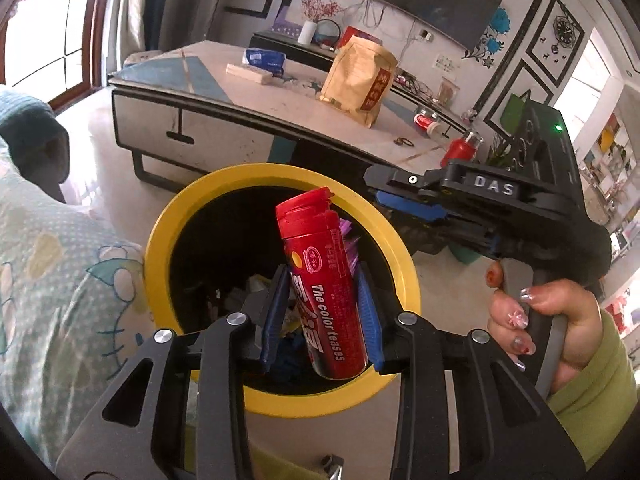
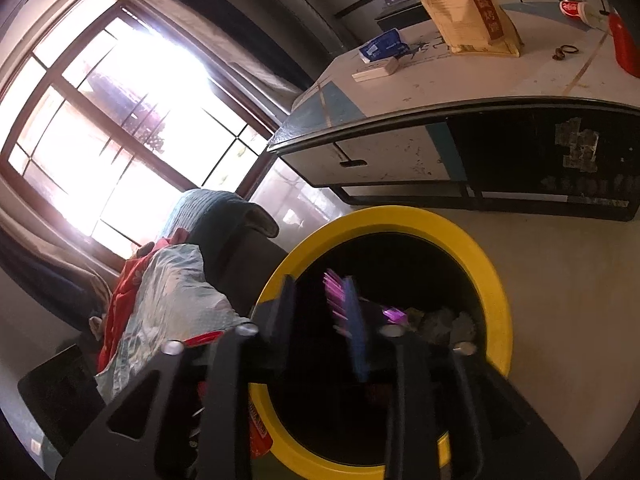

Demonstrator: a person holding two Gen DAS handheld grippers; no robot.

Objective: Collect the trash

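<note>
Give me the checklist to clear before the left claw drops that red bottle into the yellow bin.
1. Red bottle clamped between the left claw pads: ok.
2. Bottle over the yellow bin mouth, not the rim: ok, its body hangs over the dark opening.
3. Room in the bin: ok, trash lies low inside.
4. Right claw clear of the drop path: cannot tell, it hovers over the same opening.
5. Right claw empty: cannot tell; a blurred purple scrap shows at its blue pad, jaws apart.
6. Bottle cap closed: cannot tell, its lid edge looks lifted.
</note>
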